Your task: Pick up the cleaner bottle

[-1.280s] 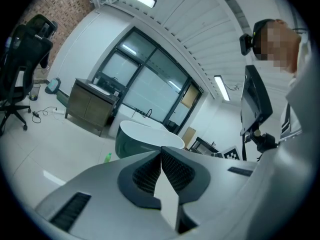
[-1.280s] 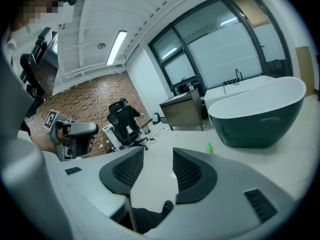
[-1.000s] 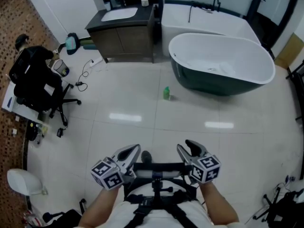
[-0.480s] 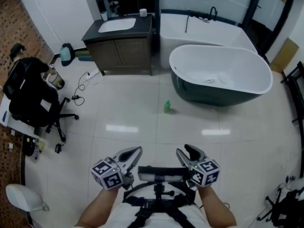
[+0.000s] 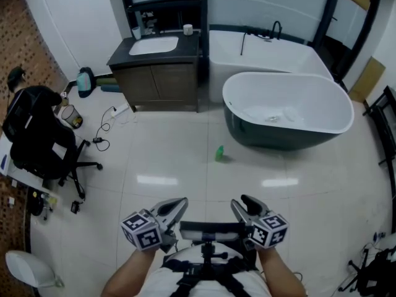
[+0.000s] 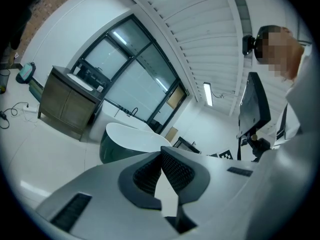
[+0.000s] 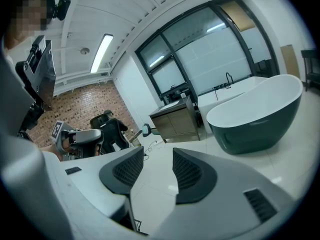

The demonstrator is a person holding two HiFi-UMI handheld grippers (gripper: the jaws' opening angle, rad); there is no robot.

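Observation:
The cleaner bottle (image 5: 219, 153), small and green, stands upright on the white tiled floor in front of the dark-sided bathtub (image 5: 288, 107). It shows only in the head view, well ahead of both grippers. My left gripper (image 5: 176, 206) is held low near the person's body, its jaws shut with the pads (image 6: 172, 170) together and nothing between them. Beside it my right gripper (image 5: 243, 204) has its jaws open, with only floor in the gap between the pads (image 7: 187, 171). Neither gripper view shows the bottle.
A dark vanity with a white sink (image 5: 158, 64) stands at the back left, a white built-in tub (image 5: 266, 51) behind the freestanding one. A black office chair (image 5: 40, 138), cables (image 5: 105, 129) and a bin (image 5: 73, 116) lie to the left. A rack (image 5: 383, 113) stands at the right edge.
The bottle, the bathtub and the vanity have slid down the head view, so they are nearer now. Both grippers keep their place in front of the body.

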